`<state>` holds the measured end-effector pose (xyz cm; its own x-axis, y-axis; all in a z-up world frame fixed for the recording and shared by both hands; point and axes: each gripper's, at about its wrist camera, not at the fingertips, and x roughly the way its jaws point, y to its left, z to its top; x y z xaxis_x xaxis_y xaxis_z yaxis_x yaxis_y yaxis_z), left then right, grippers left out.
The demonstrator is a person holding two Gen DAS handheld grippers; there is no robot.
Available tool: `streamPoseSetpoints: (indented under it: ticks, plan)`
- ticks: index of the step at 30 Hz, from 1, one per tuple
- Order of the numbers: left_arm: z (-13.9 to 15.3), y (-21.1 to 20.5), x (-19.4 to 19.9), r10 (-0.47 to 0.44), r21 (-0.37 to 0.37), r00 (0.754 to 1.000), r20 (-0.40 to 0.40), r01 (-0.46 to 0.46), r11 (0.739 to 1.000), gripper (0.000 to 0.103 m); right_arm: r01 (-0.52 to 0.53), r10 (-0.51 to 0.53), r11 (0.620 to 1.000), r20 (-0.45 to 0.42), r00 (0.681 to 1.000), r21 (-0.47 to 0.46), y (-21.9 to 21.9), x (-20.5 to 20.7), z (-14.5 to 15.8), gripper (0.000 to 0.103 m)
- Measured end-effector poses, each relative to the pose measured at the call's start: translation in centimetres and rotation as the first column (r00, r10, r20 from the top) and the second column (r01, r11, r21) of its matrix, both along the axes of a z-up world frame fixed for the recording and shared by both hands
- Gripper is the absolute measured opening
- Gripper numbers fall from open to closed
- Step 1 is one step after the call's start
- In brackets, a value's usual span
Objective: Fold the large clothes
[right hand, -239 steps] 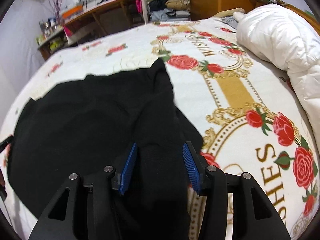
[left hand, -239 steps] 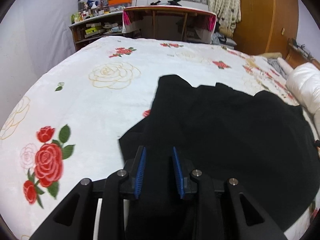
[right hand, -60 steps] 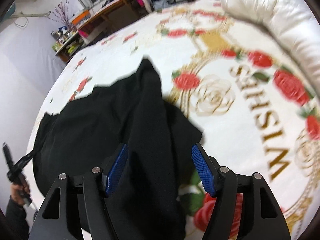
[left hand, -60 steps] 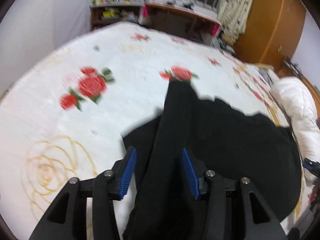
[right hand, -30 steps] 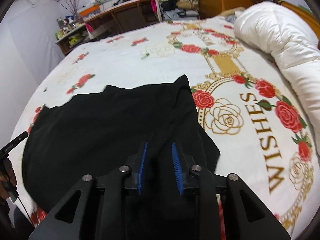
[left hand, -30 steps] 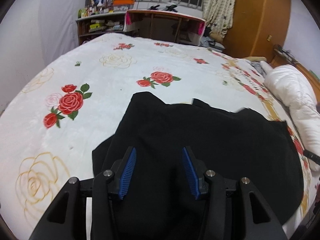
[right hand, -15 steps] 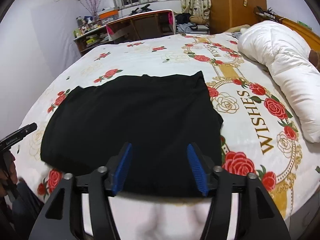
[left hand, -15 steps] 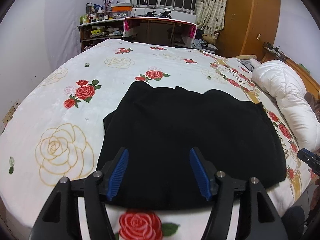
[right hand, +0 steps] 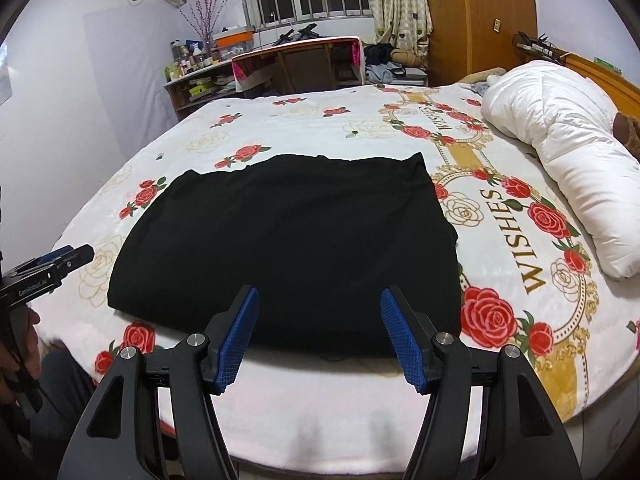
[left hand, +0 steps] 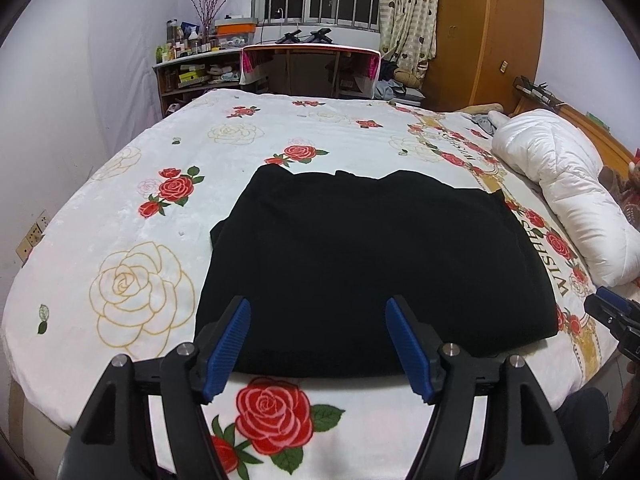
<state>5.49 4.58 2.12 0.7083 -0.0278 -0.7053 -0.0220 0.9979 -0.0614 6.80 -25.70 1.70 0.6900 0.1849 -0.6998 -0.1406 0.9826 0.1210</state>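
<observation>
Lying flat ahead of both sets of jaws: the black folded fabric garment (left hand: 376,272), roughly rectangular, near edge close to the bed's front edge. It sits on the white fleece blanket with red roses (left hand: 132,216). Left gripper (left hand: 318,344) is off the cloth, blue pads still spreading, nothing between them. Right gripper (right hand: 320,340) is released too, pads wide, empty gap, garment just beyond the tips. White puffy quilt (right hand: 568,160) is well off to the right of the jaws. Wooden desk (left hand: 310,68) and cluttered shelf (left hand: 192,76) stand far ahead, past the bed.
</observation>
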Motion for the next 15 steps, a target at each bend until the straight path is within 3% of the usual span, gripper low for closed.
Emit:
streamPoseSetpoints:
  ticks: [15]
  plan:
    - [-1.3, -0.6, -1.8, -0.019, 0.035, 0.999, -0.033, 0.02, 0.999, 0.072, -0.027, 0.026, 0.999, -0.016, 1.0, -0.039, 1.3, -2.1, -1.1, 0.064]
